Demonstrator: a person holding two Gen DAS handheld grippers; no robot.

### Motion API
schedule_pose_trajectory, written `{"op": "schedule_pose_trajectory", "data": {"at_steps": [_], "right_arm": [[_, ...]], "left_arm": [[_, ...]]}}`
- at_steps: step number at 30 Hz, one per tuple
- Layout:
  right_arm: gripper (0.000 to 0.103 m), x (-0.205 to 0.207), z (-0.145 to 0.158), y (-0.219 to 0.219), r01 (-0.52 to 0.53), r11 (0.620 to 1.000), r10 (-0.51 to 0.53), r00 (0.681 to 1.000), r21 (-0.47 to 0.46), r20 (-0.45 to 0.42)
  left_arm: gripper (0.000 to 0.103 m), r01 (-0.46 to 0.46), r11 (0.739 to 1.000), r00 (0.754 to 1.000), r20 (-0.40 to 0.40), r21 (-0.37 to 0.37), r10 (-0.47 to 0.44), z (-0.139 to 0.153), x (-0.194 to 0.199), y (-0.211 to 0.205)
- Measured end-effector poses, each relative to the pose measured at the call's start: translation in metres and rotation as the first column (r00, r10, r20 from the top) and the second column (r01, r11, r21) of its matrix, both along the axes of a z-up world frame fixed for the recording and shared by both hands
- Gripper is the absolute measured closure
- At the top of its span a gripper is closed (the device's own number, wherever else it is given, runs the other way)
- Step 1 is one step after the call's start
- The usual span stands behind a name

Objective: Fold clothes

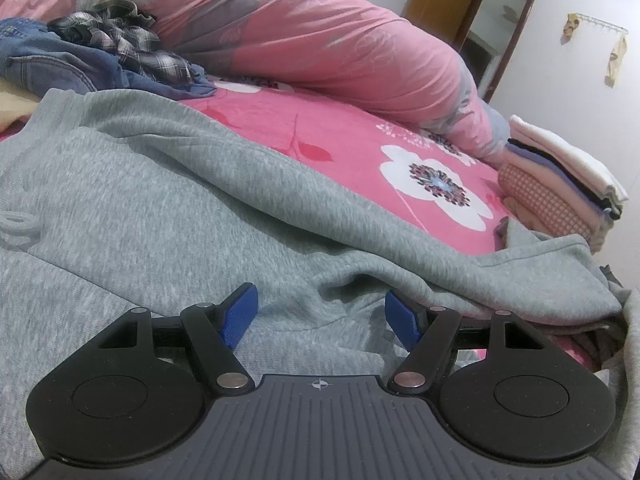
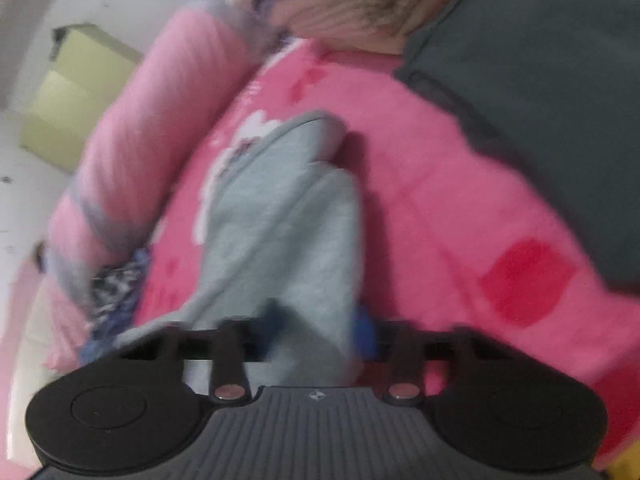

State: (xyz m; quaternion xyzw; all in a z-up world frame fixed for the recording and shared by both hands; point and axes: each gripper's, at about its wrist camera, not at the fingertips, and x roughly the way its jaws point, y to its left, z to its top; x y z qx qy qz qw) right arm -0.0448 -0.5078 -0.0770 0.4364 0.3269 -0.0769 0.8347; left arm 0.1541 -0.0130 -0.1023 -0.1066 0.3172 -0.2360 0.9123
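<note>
A light grey sweatshirt [image 1: 168, 184] lies spread on the pink flowered bed sheet [image 1: 320, 128]. My left gripper [image 1: 322, 312] is open, its blue pads [image 1: 240, 312] low over the sweatshirt's fabric, holding nothing. In the blurred right wrist view, a grey sleeve [image 2: 288, 216] of the sweatshirt runs from between my right gripper's [image 2: 316, 332] fingers out over the pink sheet [image 2: 440, 200]. The sleeve fills the gap between the blue pads [image 2: 366, 332]; the gripper looks shut on it.
A rolled pink and grey quilt [image 1: 320, 28] lies along the back. A heap of jeans and a plaid shirt [image 1: 116, 44] sits at the back left. A stack of folded clothes [image 1: 560, 172] stands at the right. A dark grey garment [image 2: 540, 100] lies at the right.
</note>
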Motion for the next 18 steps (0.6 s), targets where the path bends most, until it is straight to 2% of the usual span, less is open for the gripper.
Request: {"op": "schedule_pose_trajectory", "data": {"at_steps": [2,4,7,9,11,12,14,16,18], "right_arm": [[0.097,-0.005,0.007,0.011,0.014,0.998,-0.012,0.999,-0.055,0.035],[0.098,-0.018,0.034,0.024,0.05,0.988,-0.033,0.993,-0.144,0.114],[0.099,-0.045,0.067,0.048,0.071,0.969,-0.01,0.969,-0.238,0.247],[0.099,-0.062,0.076,0.062,0.082,0.962,-0.004,0.958,-0.259,0.287],[0.099,-0.077,0.073,0.071,0.103,0.948,-0.016,0.961,-0.301,0.277],[0.099,-0.087,0.065,0.068,0.115,0.949,-0.04,0.967,-0.294,0.25],[0.098,-0.098,0.039,0.053,0.159,0.964,-0.127,0.98,-0.215,0.153],[0.097,-0.111,0.013,0.035,0.216,0.968,-0.21,0.976,-0.129,0.056],[0.097,-0.128,0.02,0.03,0.274,0.948,-0.267,0.961,-0.161,0.066]], "left_arm": [[0.032,0.0,1.0,1.0,0.001,0.004,0.0,0.0,0.0,0.0],[0.032,0.0,1.0,1.0,0.002,0.009,0.0,0.0,0.0,-0.001],[0.032,0.0,1.0,1.0,0.004,0.017,0.0,0.0,0.0,-0.002],[0.032,0.0,1.0,1.0,0.005,0.022,0.0,0.0,0.0,-0.002],[0.032,0.0,1.0,1.0,0.006,0.022,0.0,0.0,0.0,-0.002],[0.032,0.0,1.0,1.0,0.006,0.022,0.0,0.0,0.0,-0.002],[0.032,0.0,1.0,1.0,0.005,0.023,-0.001,0.0,0.0,-0.002],[0.032,0.001,1.0,1.0,0.005,0.025,-0.001,0.0,0.0,-0.003],[0.032,0.001,0.999,1.0,0.006,0.032,-0.001,0.0,-0.001,-0.003]]}}
